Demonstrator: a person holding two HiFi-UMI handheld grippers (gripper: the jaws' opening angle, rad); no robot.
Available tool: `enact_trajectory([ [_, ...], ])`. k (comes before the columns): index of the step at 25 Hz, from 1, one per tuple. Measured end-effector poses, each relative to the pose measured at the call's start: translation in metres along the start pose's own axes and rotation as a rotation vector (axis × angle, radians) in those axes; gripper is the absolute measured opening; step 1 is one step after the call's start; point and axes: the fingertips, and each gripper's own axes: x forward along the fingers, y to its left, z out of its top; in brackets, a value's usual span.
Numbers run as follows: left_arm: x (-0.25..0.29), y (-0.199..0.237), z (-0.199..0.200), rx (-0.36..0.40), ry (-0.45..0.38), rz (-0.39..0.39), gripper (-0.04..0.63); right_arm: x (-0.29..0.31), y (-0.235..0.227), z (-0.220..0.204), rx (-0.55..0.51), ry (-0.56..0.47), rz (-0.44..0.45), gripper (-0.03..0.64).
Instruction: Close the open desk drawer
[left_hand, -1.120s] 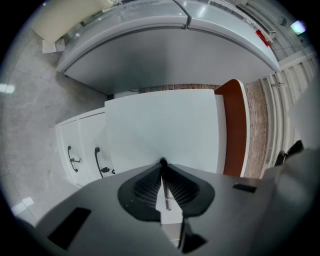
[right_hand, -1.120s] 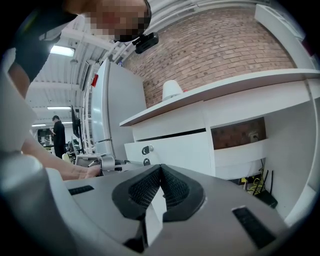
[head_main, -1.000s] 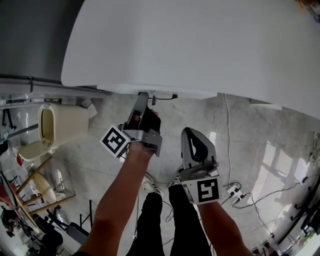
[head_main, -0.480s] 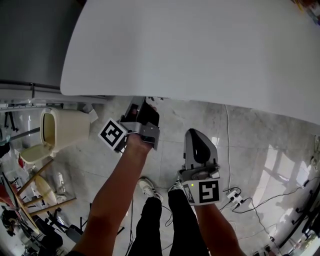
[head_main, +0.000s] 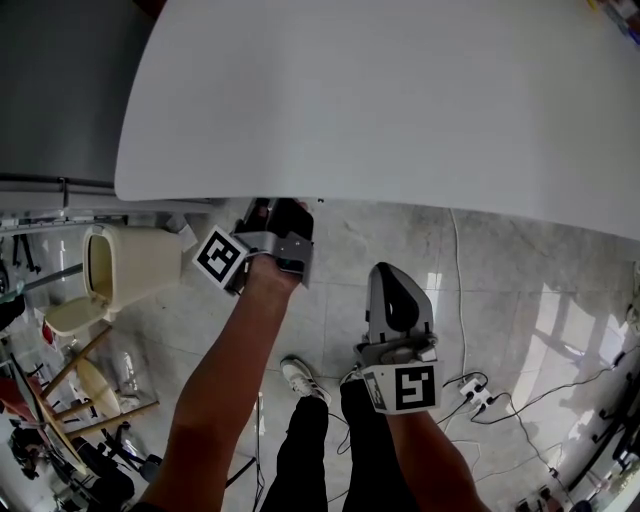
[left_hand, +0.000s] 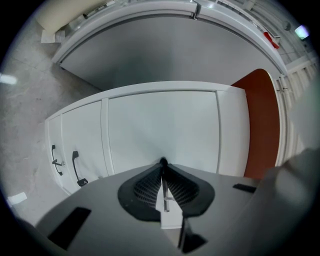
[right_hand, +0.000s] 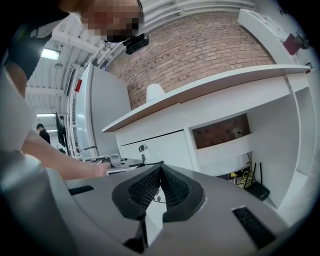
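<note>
Desk drawer (right_hand: 159, 146): white front, set under the counter (head_main: 400, 110) top, at the left end as the right gripper view shows it. That view shows a small round lock (right_hand: 143, 147) near the drawer's left edge and a thin dark line along its upper edge. The face looks roughly level with the white front around it; cannot tell whether it is fully home. From the head view the drawer is hidden below the overhanging top.

Left gripper (head_main: 283, 208): pointing level, marker cube turned out to the left, nose under the counter edge and close up to the white front. Jaws pressed together at the tips, nothing pinched. Its own view is filled by white panels, with two black handles (left_hand: 74, 165) off to the left. Contact with the front: cannot tell.

Right gripper (head_main: 388, 272): nearer the person, apart from the counter, over the pale stone floor (head_main: 330, 270). Jaws pressed together, empty, aimed toward the drawer.

Surroundings: cream bin (head_main: 130, 262) on the floor left of the left gripper. White power strip (head_main: 474, 392) with cables off to the right. Brick wall (right_hand: 200, 45) behind the counter.
</note>
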Motion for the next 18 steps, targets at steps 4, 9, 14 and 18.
enact_trajectory([
  [4,0.0,0.002,0.001,-0.007,-0.008,-0.012,0.037,0.001,0.0,0.001,-0.009,-0.005,0.0,0.028],
  [9,0.001,0.003,0.001,-0.022,-0.017,-0.047,0.037,-0.001,0.005,0.002,-0.021,0.008,-0.001,0.028],
  [14,-0.011,0.001,-0.003,0.008,-0.006,-0.078,0.043,-0.014,0.018,0.004,-0.036,0.006,0.027,0.028],
  [18,-0.036,-0.001,-0.017,0.06,0.031,-0.054,0.009,-0.026,0.03,0.0,-0.051,0.011,0.043,0.028],
])
